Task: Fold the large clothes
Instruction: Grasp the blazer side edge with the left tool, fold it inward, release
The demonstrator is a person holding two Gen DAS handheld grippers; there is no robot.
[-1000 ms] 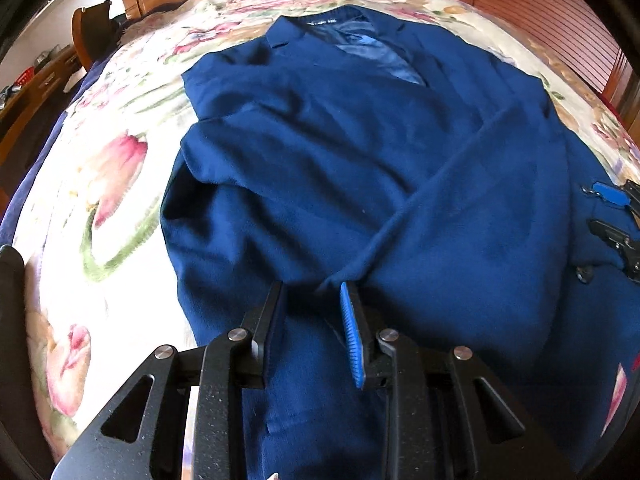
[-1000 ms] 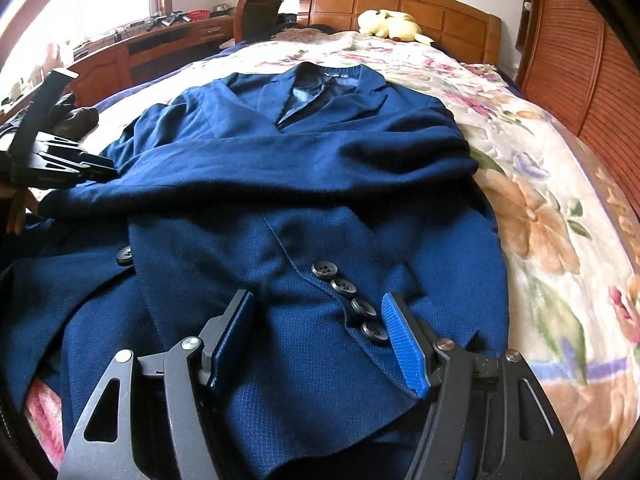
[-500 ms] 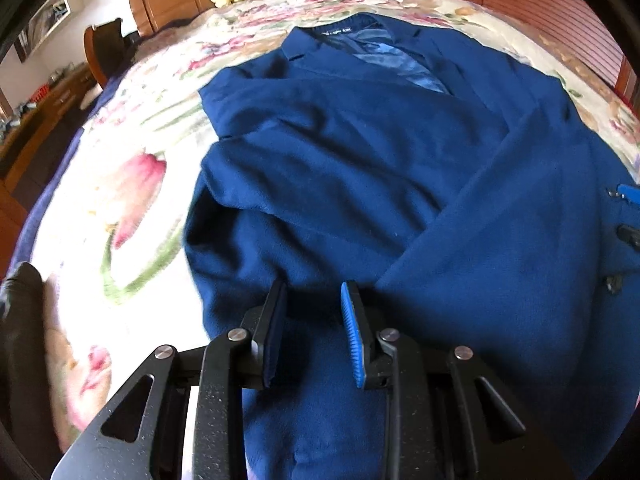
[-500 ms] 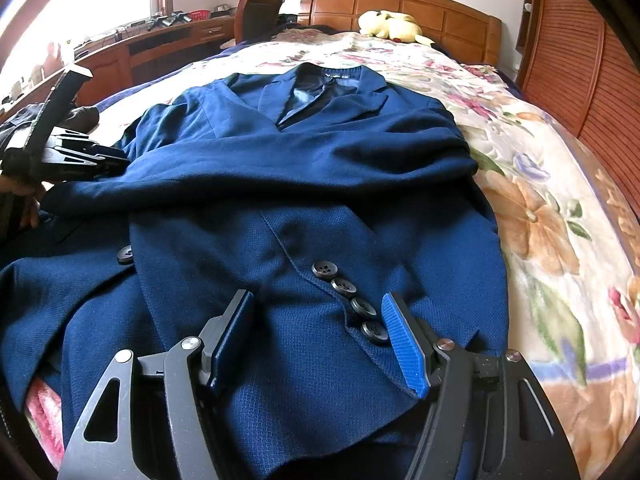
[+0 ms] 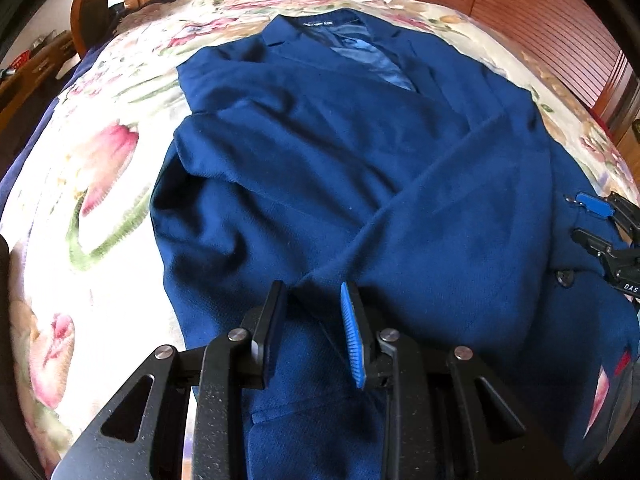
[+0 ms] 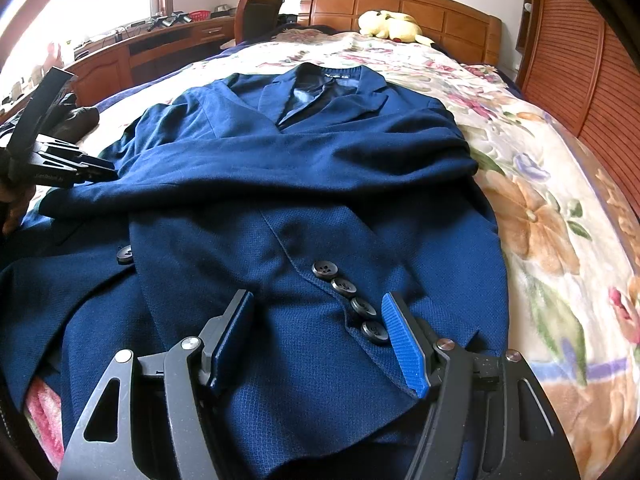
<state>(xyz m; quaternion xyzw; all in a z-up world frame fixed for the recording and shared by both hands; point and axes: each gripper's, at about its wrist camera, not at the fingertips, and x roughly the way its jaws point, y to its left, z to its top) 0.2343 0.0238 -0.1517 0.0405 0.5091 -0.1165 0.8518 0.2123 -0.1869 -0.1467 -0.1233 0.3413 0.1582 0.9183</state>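
The navy blazer [image 6: 304, 200] is lying face-up along the floral bedspread [image 6: 552, 216], collar toward the wooden headboard [image 6: 400, 4], with both sleeves already crossing over its chest. So the sleeve stage is looking finished, and the step in hand is judged to be taking up the hem end for the fold toward the collar.

The cuff of one sleeve is sitting right at the left gripper [image 5: 312, 328], whose fingers are standing slightly apart with a ridge of cloth running up into the gap; no pinch is showing. In the right wrist view, the other sleeve's cuff, with its row of four buttons [image 6: 352, 300], is lying between the widely spread fingers of the right gripper [image 6: 320, 340], which is hovering just above the cloth and gripping nothing.

The next move is probably calling for both tools to drop toward the lower edge, each closing on the hem at its own side, and lifting evenly so the crossed sleeves are not sliding off

A yellow plush toy [image 6: 388, 24] is resting by the headboard
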